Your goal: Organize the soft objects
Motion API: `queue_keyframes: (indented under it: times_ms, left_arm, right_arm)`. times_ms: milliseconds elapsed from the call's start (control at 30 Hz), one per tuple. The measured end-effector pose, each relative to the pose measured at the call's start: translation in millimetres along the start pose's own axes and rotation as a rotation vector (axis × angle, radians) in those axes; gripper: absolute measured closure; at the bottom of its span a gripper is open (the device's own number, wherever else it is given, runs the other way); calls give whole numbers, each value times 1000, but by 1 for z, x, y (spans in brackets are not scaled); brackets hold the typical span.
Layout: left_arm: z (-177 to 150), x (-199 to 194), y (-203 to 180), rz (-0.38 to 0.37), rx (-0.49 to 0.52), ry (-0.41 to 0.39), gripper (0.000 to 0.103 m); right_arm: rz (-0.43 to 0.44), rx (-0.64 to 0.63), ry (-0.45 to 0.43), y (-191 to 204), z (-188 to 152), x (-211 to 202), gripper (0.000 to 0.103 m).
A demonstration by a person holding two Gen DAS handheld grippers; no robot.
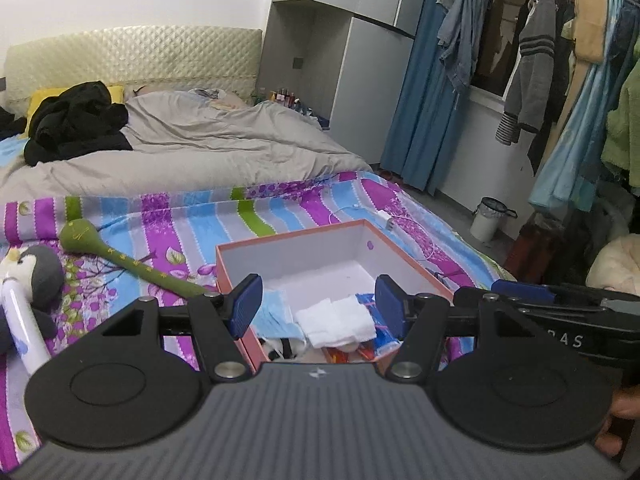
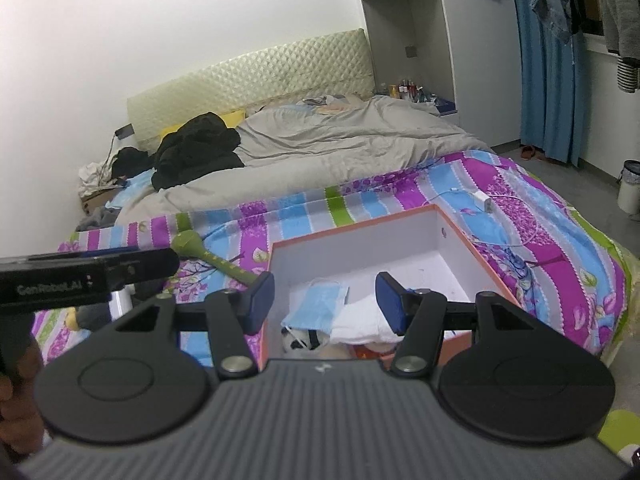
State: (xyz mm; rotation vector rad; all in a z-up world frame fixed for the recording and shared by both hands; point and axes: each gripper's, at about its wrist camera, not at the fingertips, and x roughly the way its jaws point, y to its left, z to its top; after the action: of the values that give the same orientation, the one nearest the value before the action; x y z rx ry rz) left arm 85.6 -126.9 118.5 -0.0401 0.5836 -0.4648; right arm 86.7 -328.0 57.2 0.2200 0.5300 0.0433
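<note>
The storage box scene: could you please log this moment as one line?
left hand-held gripper: open, empty | right hand-held gripper: open, empty | box: face mask, white cloth inside | penguin plush, green toy: on bed

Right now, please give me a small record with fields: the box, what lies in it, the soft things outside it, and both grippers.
box: orange cardboard box, white inside, open, on the striped bedsheet
inside: blue face mask, white folded cloth
outside: green long-handled plush, grey penguin plush, left of the box
left gripper: open, empty
right gripper: open, empty
</note>
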Motion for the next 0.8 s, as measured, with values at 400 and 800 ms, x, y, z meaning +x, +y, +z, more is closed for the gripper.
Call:
queue_keyframes:
  times_ms: [400, 800]
  left_arm:
    - [-29, -25, -1, 22, -11, -4, 34]
    - [-65, -32, 6, 60, -27, 3, 34]
  right_arm:
    - [-8, -31, 9, 11, -35, -15, 44]
    - [-16, -41, 25, 13, -70, -11, 44]
